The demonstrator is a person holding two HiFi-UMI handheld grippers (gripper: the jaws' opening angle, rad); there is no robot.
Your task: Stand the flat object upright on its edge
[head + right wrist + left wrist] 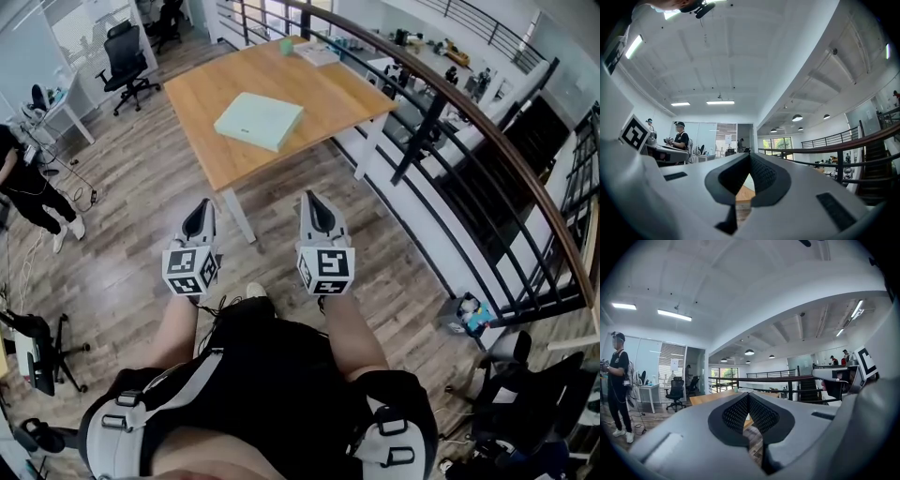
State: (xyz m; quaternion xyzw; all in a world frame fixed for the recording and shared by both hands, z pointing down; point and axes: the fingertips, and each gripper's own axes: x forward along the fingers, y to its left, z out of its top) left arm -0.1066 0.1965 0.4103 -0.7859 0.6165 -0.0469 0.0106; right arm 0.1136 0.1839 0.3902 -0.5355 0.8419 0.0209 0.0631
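Note:
A flat pale green box lies on its broad face near the middle of the wooden table. My left gripper and right gripper hang side by side above the floor, short of the table's near corner and well apart from the box. Both are shut with nothing between the jaws. In the left gripper view the shut left gripper points toward the table. The right gripper view shows the shut right gripper with a sliver of the box behind it.
A dark curved railing runs along the table's right side. Small items lie at the table's far end. An office chair stands at the far left, and a person stands at the left edge. The wearer's legs fill the bottom.

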